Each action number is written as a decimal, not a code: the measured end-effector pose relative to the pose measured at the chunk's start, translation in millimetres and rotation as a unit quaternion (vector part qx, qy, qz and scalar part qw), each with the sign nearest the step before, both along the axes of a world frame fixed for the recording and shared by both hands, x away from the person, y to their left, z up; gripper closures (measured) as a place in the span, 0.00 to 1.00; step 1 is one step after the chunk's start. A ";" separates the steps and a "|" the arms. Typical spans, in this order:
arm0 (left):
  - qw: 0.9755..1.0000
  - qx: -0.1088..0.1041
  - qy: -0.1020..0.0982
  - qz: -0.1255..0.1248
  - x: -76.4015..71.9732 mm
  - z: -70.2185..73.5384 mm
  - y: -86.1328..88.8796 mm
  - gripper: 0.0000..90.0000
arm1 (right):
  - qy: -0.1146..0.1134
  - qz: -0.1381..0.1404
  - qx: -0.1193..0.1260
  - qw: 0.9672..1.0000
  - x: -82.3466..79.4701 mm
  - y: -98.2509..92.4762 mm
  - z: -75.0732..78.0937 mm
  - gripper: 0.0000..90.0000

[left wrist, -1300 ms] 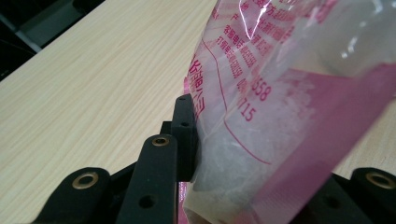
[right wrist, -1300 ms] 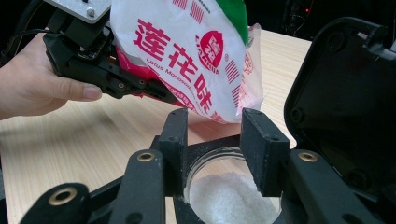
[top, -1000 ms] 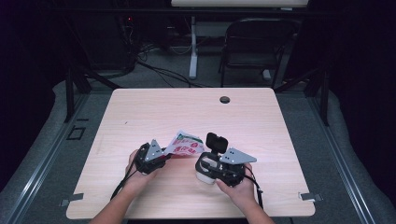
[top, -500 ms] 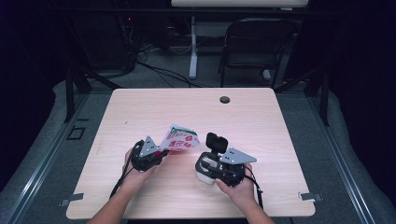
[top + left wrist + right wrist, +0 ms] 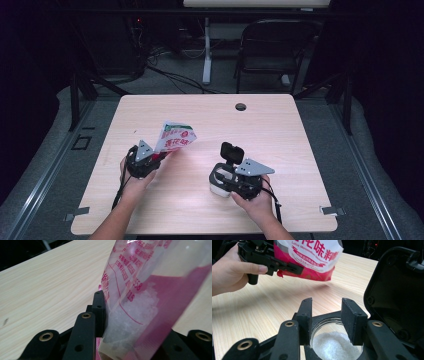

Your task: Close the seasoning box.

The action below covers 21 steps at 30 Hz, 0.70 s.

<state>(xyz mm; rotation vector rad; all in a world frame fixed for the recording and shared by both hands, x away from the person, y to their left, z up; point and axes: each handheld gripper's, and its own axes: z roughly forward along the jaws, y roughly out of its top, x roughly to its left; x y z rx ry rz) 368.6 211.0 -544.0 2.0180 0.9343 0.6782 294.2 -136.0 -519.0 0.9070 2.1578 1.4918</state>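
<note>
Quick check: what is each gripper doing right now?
Left gripper: shut on the bag, lifted off the table.
Right gripper: shut on the jar of white crystals, lid flipped open.

Wooden table [image 5: 280,130], folding chair [image 5: 272,47] behind

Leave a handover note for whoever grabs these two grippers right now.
Left gripper: shut on the seasoning bag, lifted off the table, left of the jar.
Right gripper: jaws on either side of the open jar; whether they press on it is unclear. Its black lid is flipped up.
Done: the jar already holds white crystals.
Left: the bag has crystals inside; probably pour more if needed, then set the bag down and shut the lid.
</note>
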 end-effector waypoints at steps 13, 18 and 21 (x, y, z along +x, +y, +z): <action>0.994 0.002 0.010 0.111 5.7 -0.7 28.1 0.82 | 0.003 -0.003 0.000 1.000 0.3 -0.8 -0.4 0.67; 0.991 0.005 0.007 0.137 5.8 -0.9 35.4 0.82 | 0.003 -0.003 0.000 1.000 0.2 -0.5 -0.5 0.67; 0.987 0.010 0.003 0.161 5.6 -1.8 40.9 0.82 | 0.003 -0.003 0.000 1.000 0.4 -0.7 -0.6 0.67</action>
